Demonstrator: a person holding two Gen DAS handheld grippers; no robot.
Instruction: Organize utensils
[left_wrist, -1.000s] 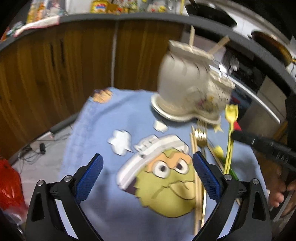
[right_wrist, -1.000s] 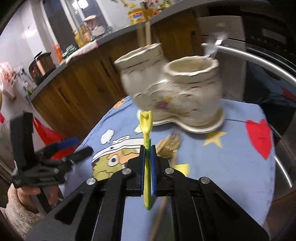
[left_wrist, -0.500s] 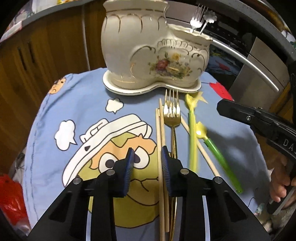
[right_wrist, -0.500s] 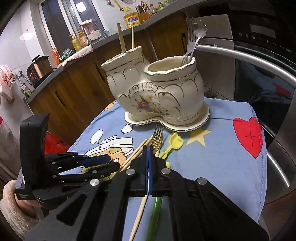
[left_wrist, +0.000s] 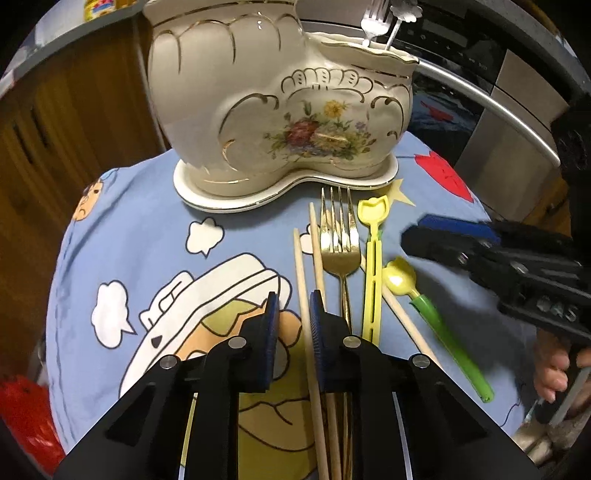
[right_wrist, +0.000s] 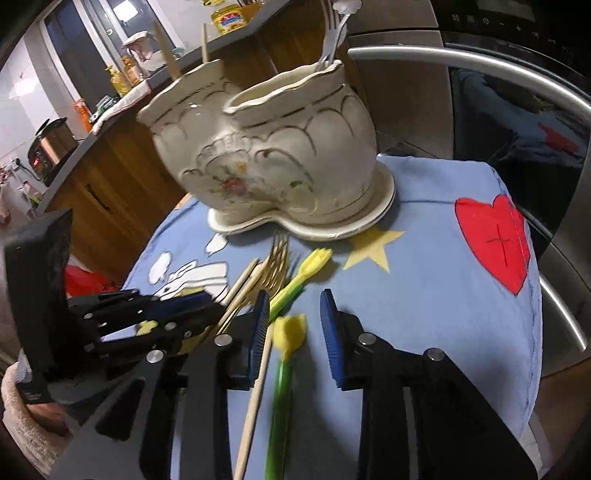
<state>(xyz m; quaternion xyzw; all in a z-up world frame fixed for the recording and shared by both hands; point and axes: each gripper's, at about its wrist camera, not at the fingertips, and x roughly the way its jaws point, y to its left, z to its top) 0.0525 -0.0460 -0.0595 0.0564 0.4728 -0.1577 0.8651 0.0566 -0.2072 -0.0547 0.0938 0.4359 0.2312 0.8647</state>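
A cream two-pot ceramic holder (left_wrist: 280, 110) (right_wrist: 266, 147) stands on a blue cartoon cloth (left_wrist: 147, 240); a silver fork (left_wrist: 373, 18) stands in its lower pot. Wooden chopsticks (left_wrist: 301, 266), a gold fork (left_wrist: 340, 240), a yellow utensil (left_wrist: 373, 258) and a yellow-and-green tulip spoon (left_wrist: 424, 306) (right_wrist: 288, 339) lie on the cloth. My left gripper (left_wrist: 293, 306) is partly open around one chopstick, its jaws apart from it. My right gripper (right_wrist: 293, 306) is open, low over the tulip spoon.
Wooden cabinets (left_wrist: 74, 110) stand behind the table on the left. A steel oven with a bar handle (left_wrist: 498, 103) is on the right. A red bag (left_wrist: 22, 417) lies on the floor at lower left. The cloth's red heart (right_wrist: 495, 240) marks the right edge.
My left gripper narrowed from wide open and moved in over the chopsticks. My right gripper let go of the yellow utensil, which now lies on the cloth, and opened over the tulip spoon.
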